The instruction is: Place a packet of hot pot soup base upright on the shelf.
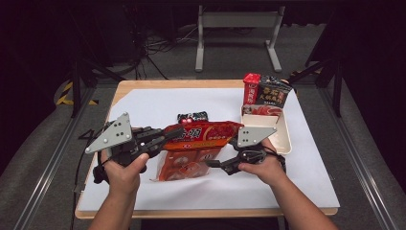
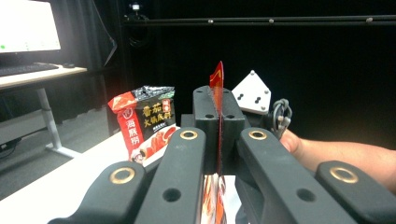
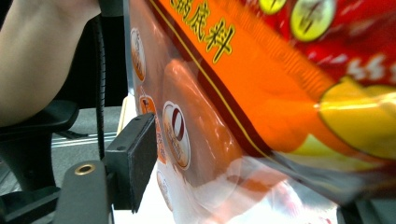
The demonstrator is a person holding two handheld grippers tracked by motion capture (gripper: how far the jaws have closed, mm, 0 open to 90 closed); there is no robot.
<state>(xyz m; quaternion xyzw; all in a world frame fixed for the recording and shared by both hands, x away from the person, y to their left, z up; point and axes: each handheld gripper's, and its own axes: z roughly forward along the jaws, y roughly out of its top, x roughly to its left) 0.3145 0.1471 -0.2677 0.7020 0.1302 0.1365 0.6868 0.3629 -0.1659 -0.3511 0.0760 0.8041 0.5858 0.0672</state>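
A red and orange soup-base packet (image 1: 206, 134) hangs above the white sheet, and its orange, partly clear lower part (image 1: 184, 165) droops to the table. My left gripper (image 1: 174, 134) is shut on the packet's left edge. In the left gripper view the thin red edge (image 2: 217, 81) sticks up from between the closed pads of that gripper (image 2: 218, 119). My right gripper (image 1: 215, 164) is at the packet's lower right. In the right gripper view the packet (image 3: 243, 98) lies between the jaws, which stand apart. The left pad (image 3: 135, 158) is right beside the film.
A cream tray (image 1: 282, 139) stands at the right of the sheet. A red packet (image 1: 251, 88) and a black one (image 1: 274, 93) lean upright at its far end. A small dark packet (image 1: 192, 116) lies behind the held one. A desk with a monitor (image 2: 28, 25) stands off the table.
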